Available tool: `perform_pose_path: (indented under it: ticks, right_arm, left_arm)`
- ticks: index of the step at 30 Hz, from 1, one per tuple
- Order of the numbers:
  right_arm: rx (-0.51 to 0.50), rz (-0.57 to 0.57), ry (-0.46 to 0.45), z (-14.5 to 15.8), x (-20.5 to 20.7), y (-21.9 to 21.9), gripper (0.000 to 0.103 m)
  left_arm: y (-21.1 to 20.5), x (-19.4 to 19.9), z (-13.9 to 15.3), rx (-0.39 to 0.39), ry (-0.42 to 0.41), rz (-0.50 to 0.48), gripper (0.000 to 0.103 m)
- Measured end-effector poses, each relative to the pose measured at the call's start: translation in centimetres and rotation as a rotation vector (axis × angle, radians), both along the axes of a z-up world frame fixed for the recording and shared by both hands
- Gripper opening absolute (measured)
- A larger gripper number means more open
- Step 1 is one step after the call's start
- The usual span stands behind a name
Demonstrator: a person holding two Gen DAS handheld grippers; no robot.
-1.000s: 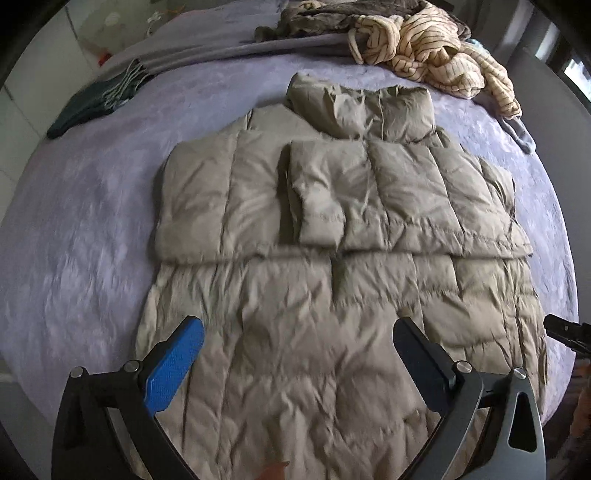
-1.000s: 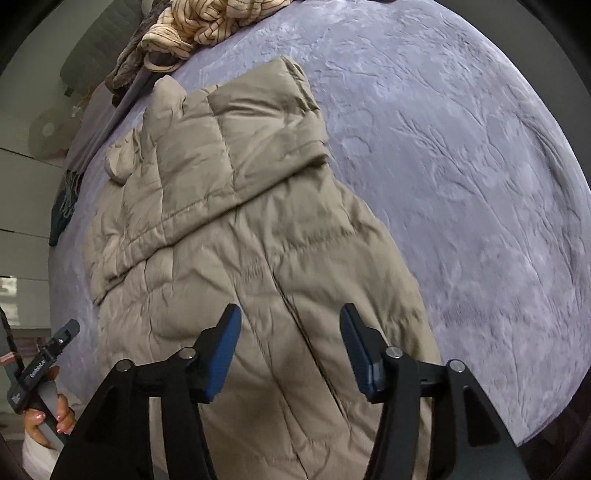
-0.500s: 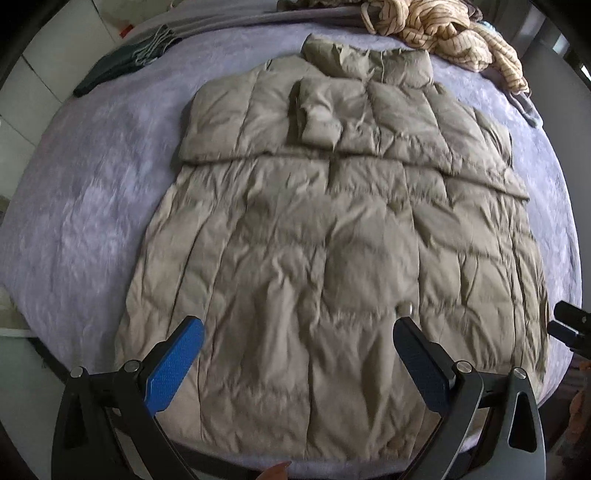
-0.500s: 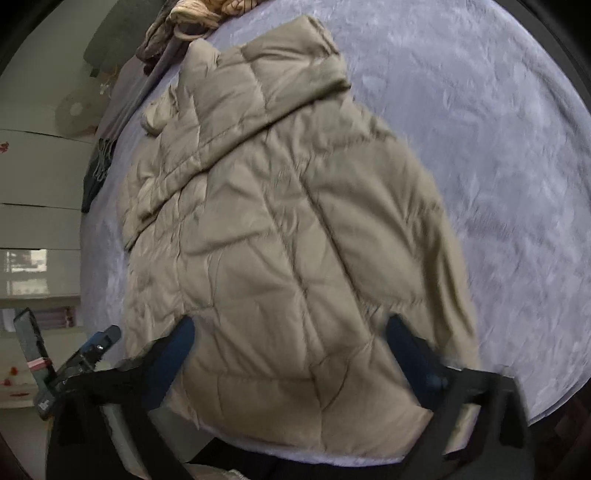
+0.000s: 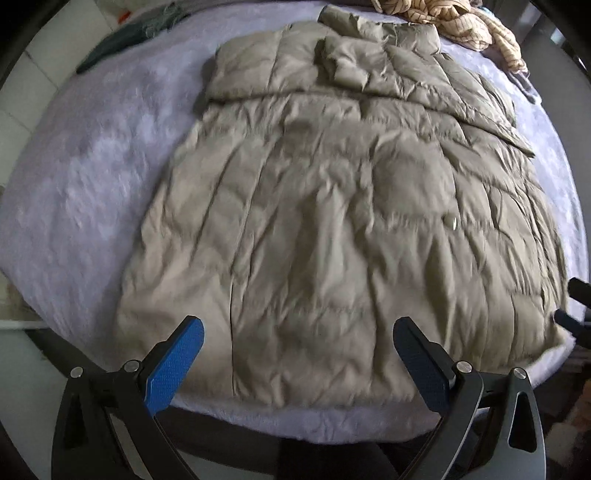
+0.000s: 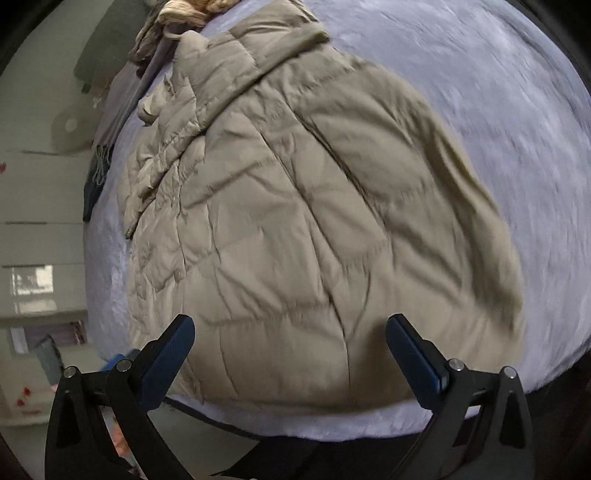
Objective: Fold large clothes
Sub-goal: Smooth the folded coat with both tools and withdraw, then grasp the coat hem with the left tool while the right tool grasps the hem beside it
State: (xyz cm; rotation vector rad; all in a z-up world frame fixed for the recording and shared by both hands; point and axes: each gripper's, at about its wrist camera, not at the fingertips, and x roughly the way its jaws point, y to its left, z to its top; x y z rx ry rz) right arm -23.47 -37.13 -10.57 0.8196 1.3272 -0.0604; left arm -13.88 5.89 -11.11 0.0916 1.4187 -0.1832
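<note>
A large beige quilted puffer coat (image 5: 332, 221) lies flat on the lilac bed cover (image 5: 92, 177), with both sleeves folded across its upper part and the collar at the far end. It also shows in the right wrist view (image 6: 295, 240). My left gripper (image 5: 299, 343) is open and empty, hanging above the coat's near hem. My right gripper (image 6: 291, 343) is open and empty above the hem near the coat's right corner. Its tip shows at the right edge of the left wrist view (image 5: 576, 302).
A heap of striped cream and dark clothes (image 5: 454, 18) lies at the far end of the bed. A dark folded garment (image 5: 122, 40) lies at the far left. The bed's near edge (image 5: 295, 417) runs just below the hem. A pale cabinet (image 6: 33, 236) stands left.
Both grippers have drawn back toward the near edge of the bed, so the whole coat and its hem have come into view. The right gripper has opened wide.
</note>
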Motion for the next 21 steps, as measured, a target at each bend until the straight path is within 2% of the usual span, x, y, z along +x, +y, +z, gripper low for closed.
perform_pose_path:
  ticks: [7, 13, 16, 21]
  right_arm:
    - [0.027, -0.124, 0.014, -0.2, -4.8, 0.4, 0.103]
    - [0.094, -0.251, 0.028, -1.5, -8.3, -0.1, 0.103]
    - [0.143, -0.305, 0.019, -2.5, -9.2, -0.3, 0.103]
    - [0.248, -0.413, -0.022, -3.9, -9.9, -0.7, 0.103]
  left_arm:
    - [5.6, -2.6, -1.0, -0.197, 0.064, 0.080, 0.103]
    - [11.3, -3.6, -2.8, -0.440, 0.144, 0.219, 0.103]
    - [11.9, -3.8, -4.7, -0.501, 0.199, 0.249, 0.103]
    - [10.7, -2.7, -7.2, -0.560, 0.227, 0.293, 0.102]
